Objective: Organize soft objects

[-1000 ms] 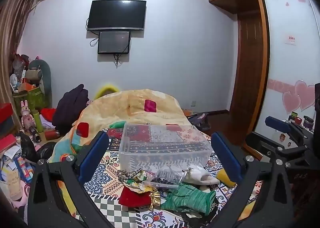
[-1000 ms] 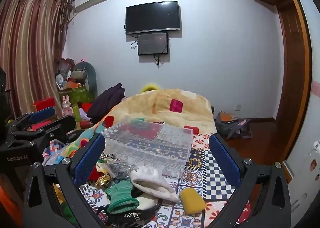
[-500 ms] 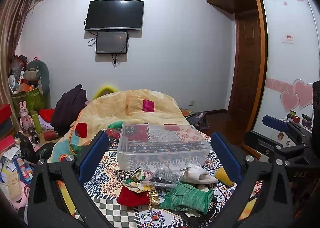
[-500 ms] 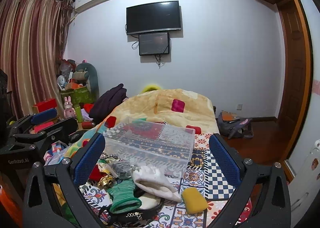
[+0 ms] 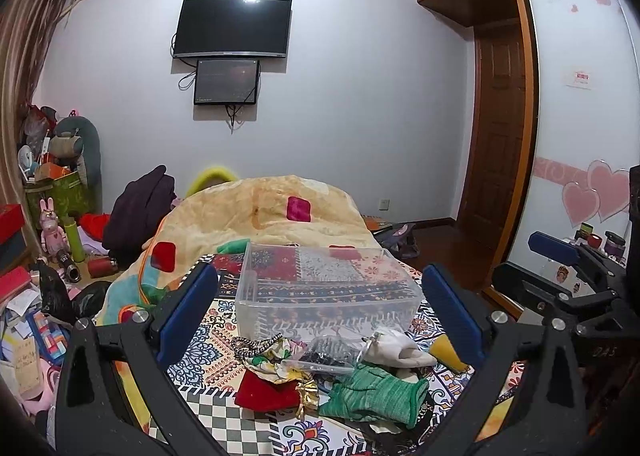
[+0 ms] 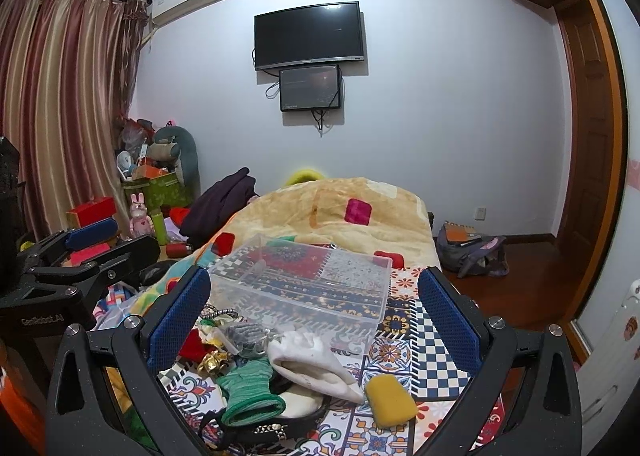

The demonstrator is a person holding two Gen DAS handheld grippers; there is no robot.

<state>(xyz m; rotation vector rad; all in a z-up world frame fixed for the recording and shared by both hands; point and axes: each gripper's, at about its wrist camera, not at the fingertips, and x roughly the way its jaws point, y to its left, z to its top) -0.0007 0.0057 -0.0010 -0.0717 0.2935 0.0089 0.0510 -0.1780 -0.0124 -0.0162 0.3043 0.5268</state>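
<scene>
Both grippers, left (image 5: 320, 310) and right (image 6: 314, 310), spread wide, empty, above soft pile (image 5: 340, 376) at lower centre, before clear box (image 5: 324, 292).

Clear bin (image 6: 304, 288) on multicolour patchwork cover (image 6: 424, 340); green knit sock (image 6: 250, 392), white sock (image 6: 312, 364), yellow sponge (image 6: 390, 400) at 5 o'clock, red pouch (image 5: 268, 390).

I am seeing a plastic box (image 5: 328, 292) sitting on the patterned cloth (image 6: 424, 340), with a quilt (image 5: 276, 215) lying behind it. A sock (image 6: 248, 396), a pouch (image 5: 268, 390) and a sponge (image 6: 390, 400) are lying in front of the box, the sponge rightmost.
</scene>
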